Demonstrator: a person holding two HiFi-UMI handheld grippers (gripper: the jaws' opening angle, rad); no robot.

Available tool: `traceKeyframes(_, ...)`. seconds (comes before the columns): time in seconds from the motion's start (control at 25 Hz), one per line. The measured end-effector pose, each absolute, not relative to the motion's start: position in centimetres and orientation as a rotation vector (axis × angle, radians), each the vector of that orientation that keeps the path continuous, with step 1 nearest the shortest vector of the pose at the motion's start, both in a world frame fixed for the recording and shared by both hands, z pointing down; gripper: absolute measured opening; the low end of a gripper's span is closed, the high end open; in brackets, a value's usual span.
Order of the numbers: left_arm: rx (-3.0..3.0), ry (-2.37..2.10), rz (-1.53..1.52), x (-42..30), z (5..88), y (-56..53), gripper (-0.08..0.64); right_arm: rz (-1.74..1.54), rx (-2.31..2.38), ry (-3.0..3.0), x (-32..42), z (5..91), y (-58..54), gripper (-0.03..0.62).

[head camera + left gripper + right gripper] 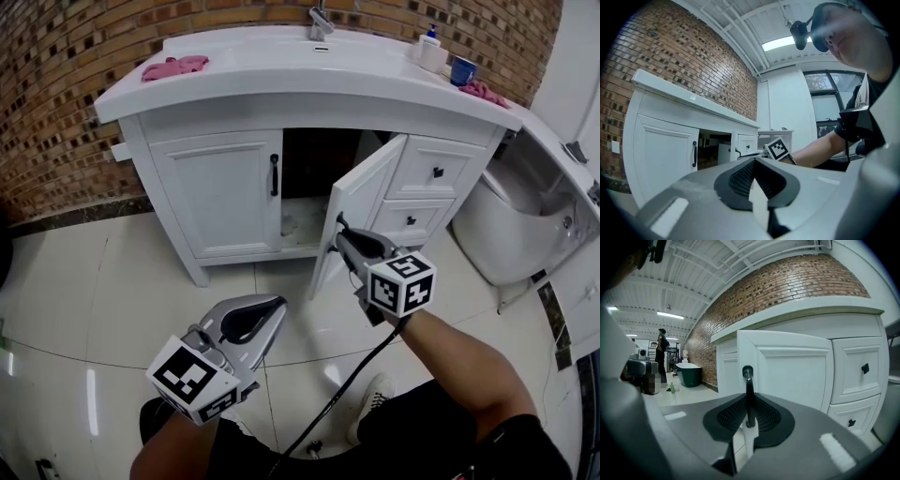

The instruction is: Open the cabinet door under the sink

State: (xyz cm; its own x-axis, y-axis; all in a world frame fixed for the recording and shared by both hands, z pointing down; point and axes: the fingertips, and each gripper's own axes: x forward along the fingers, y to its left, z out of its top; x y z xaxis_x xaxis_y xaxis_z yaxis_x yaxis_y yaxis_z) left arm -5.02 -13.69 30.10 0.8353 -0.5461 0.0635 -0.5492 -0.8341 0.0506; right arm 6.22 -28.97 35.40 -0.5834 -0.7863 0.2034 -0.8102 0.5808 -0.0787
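The white vanity cabinet (225, 192) stands under the sink. Its left door is closed, with a black handle (274, 174). The right door (361, 197) is swung out towards me, showing the dark inside. My right gripper (341, 232) is shut on that door's thin black handle (748, 390), which stands upright between the pads (766, 416). The open door's panel (787, 369) fills the right gripper view. My left gripper (270, 307) hangs low over the floor, apart from the cabinet, jaws together and holding nothing. In the left gripper view, the left gripper (754, 161) points level at the closed door (665, 159).
Two drawers (436, 171) sit right of the open door. A white toilet (520, 225) stands at the far right. On the counter lie a pink cloth (175, 67), a soap bottle (429, 47) and a blue cup (462, 70). A brick wall (56, 84) is behind.
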Motion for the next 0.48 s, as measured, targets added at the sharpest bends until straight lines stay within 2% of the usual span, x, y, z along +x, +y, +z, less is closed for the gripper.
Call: traceKeyframes(0.48,2.971,-0.836,0.073,-3.3,30.1,-12.8,0.006,0.236,1.435,-2.569,11.5,35.7,-25.5,0.046)
